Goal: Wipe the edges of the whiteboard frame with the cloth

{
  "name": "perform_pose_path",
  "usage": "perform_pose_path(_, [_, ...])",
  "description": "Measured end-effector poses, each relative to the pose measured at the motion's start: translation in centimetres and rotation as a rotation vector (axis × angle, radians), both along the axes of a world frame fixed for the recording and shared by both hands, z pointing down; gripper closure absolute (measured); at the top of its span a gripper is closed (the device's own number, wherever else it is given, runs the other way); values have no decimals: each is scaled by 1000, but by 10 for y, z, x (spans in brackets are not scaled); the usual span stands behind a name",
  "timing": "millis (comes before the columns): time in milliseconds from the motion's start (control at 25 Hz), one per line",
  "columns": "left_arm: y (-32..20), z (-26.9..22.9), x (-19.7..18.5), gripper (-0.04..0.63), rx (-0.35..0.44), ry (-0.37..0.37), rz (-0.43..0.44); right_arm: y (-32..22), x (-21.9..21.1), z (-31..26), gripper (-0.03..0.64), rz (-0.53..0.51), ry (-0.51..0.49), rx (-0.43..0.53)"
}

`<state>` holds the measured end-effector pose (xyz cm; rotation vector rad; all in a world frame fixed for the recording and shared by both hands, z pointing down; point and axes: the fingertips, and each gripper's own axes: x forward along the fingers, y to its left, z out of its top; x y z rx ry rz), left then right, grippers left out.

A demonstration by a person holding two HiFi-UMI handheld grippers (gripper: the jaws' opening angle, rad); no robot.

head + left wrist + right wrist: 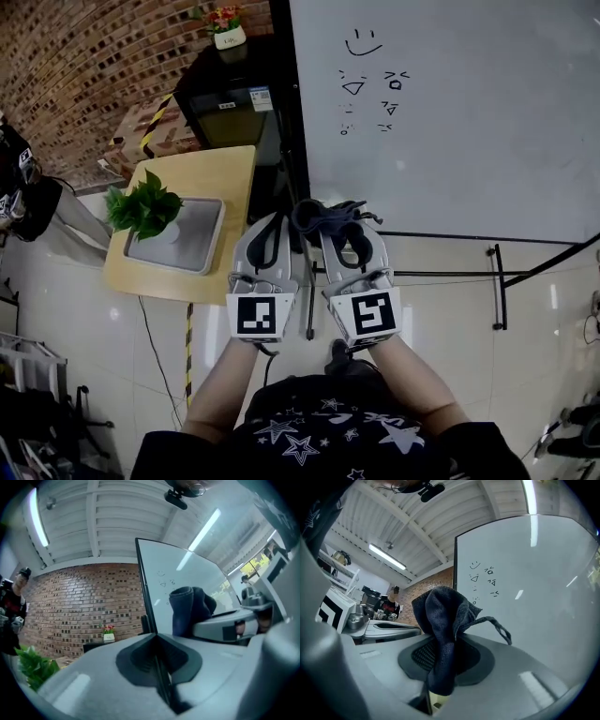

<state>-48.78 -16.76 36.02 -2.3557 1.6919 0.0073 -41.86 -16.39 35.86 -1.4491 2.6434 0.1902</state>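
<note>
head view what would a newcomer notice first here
The big whiteboard fills the upper right, with a smiley and small doodles near its left edge. The right gripper below it is shut on a dark cloth. A leafy green plant sits on a grey tray on the wooden table at left.
</note>
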Motion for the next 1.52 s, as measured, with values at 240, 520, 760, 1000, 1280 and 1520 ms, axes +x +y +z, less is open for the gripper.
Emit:
perform_pose_path(240, [-26,-1,-5,591,22,-31,-74,-33,-16,9,540,-90,33,9])
perform_pose_path(520, [-48,1,-16,591,4,5,-82,-69,-39,23,540,-85,91,-11])
perform_pose_path(760, [-56,-8,-19,591,8,-5,-27,-80,-41,14,540,-46,119,7])
perform_pose_path(1000, [-56,-34,-21,591,51,-13,11,-74,-37,-18,540,-18,114,52])
perform_pose_path(1280, [-53,-84,-19,591,99,-3,54,-72,-31,-72,540,2,140,118])
perform_pose_path(1520, [-60,-135,-17,591,189,-18,80,-74,-28,-117,540,16,135,180])
